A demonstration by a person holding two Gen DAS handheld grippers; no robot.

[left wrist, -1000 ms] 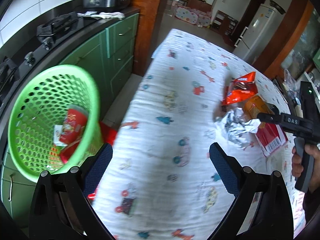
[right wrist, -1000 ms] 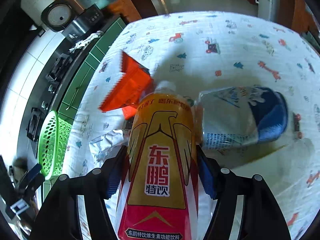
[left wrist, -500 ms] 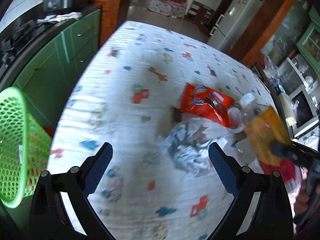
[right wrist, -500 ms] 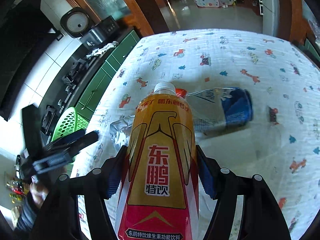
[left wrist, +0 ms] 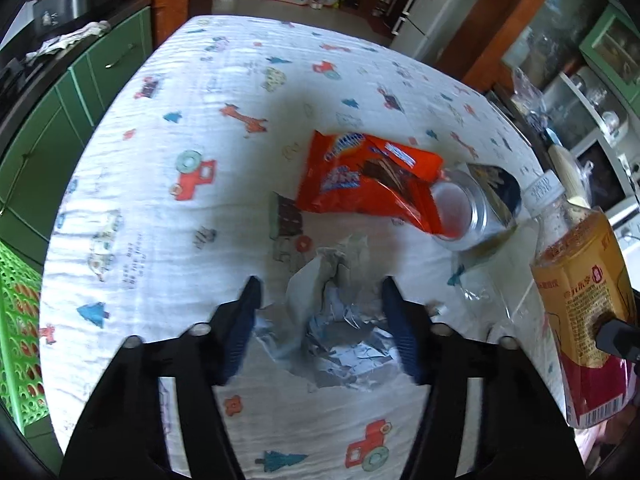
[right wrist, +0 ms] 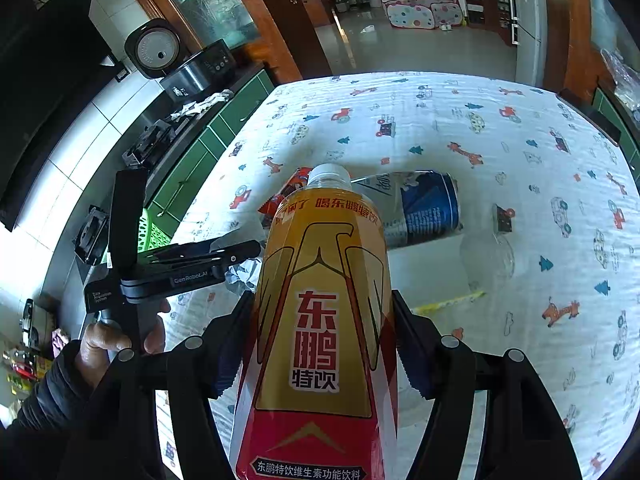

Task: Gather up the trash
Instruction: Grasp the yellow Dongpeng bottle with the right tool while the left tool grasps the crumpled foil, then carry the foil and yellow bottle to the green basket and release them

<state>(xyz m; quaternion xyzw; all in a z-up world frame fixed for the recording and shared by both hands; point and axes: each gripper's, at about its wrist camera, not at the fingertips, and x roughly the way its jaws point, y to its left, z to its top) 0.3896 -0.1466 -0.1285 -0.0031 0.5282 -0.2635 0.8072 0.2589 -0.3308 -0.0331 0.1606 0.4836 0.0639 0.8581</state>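
Silver foil wad [left wrist: 344, 332] on the tabletop [left wrist: 192, 240], crumpled, lying between the blue pads of the left tongs [left wrist: 320, 332]; jaws closing around it, pads not yet seen pressing on it. Just beyond the wad, orange snack bag [left wrist: 360, 178], flat on the printed cloth, its near corner over the mouth of a clear crushed bottle [left wrist: 476, 208] with a blue label, lying on its side. Green basket [left wrist: 16, 320] at the far left edge of the left view, beside the tabletop and below its level, red scraps showing through the mesh. Right tongs [right wrist: 324, 340] clenched on a yellow-and-red drink bottle [right wrist: 320, 320], white cap pointing away from the camera, body filling the gap between both pads; same bottle visible at the right edge of the left view, lifted clear of the cloth. Hand [right wrist: 104, 344] in a dark sleeve gripping the handle of the left tongs, seen at the lower left of the right view. Green cabinets [left wrist: 80, 92] along the left side of the tabletop.
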